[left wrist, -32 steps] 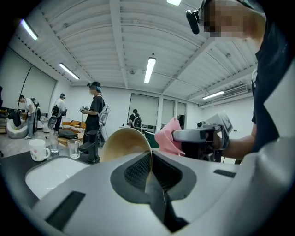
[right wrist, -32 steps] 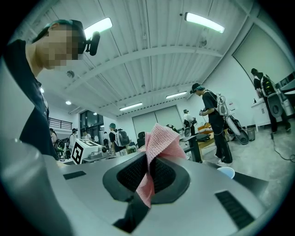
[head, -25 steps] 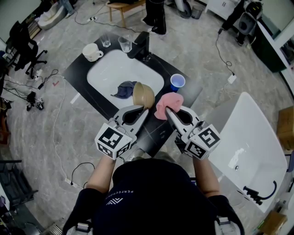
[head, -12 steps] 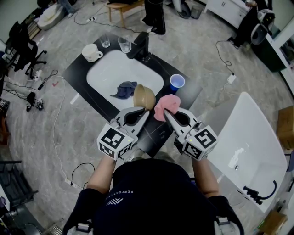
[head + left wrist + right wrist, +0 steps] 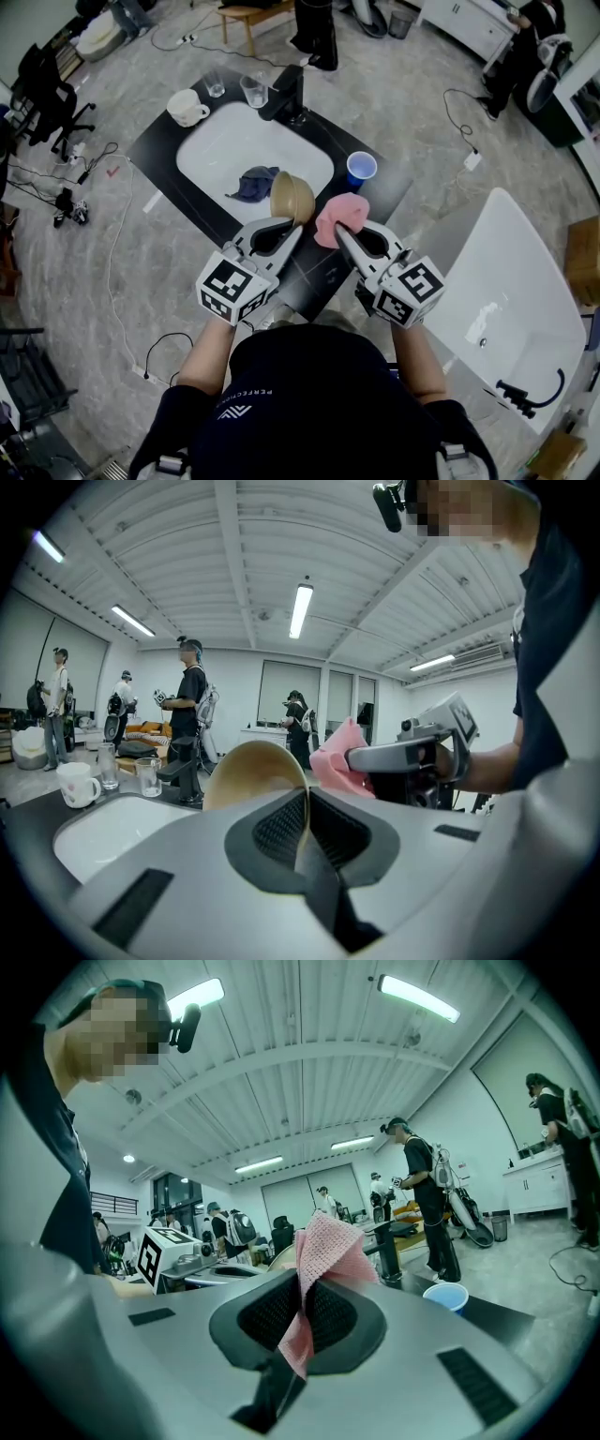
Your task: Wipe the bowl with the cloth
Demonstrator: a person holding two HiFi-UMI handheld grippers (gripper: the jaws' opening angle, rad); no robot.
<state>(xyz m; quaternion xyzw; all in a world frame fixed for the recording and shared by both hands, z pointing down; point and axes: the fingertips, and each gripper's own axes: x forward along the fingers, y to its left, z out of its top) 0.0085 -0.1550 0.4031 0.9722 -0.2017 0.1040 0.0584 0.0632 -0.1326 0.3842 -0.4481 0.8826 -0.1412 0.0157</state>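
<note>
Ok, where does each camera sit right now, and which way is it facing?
Head view: on the person's head, looking steeply down at the sink; torso, forearms, left gripper and right gripper show.
Left gripper view: on the left gripper, looking along jaws shut on the bowl rim, toward the right gripper; right forearm and torso show.
Right gripper view: on the right gripper, looking along jaws shut on the pink cloth; torso shows at left.
Shared: the blue cup, in head and right gripper views.
</note>
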